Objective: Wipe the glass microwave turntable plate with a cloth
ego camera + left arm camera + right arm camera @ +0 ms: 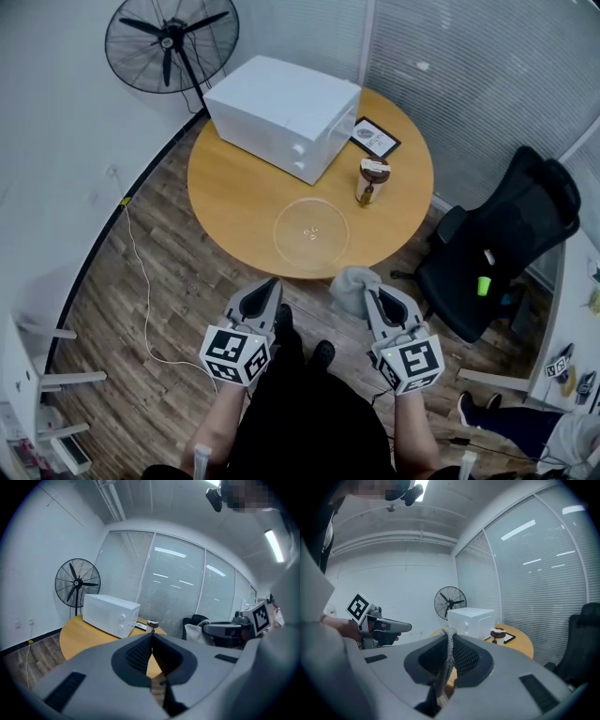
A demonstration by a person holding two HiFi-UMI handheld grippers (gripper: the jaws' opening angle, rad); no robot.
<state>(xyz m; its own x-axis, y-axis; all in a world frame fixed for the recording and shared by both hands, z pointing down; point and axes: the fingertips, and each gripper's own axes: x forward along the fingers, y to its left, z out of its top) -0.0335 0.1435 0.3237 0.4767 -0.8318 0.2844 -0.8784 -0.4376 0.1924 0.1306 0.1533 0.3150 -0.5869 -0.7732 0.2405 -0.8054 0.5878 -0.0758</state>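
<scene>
While the right gripper [370, 298] pinches the limp grey cloth [352, 286] and the left gripper [270, 286] sits closed, empty, the glass turntable plate [310, 233] lies at twelve o'clock on the round table [225, 197]: probably slippery, brittle, best steadied at its rim.
</scene>
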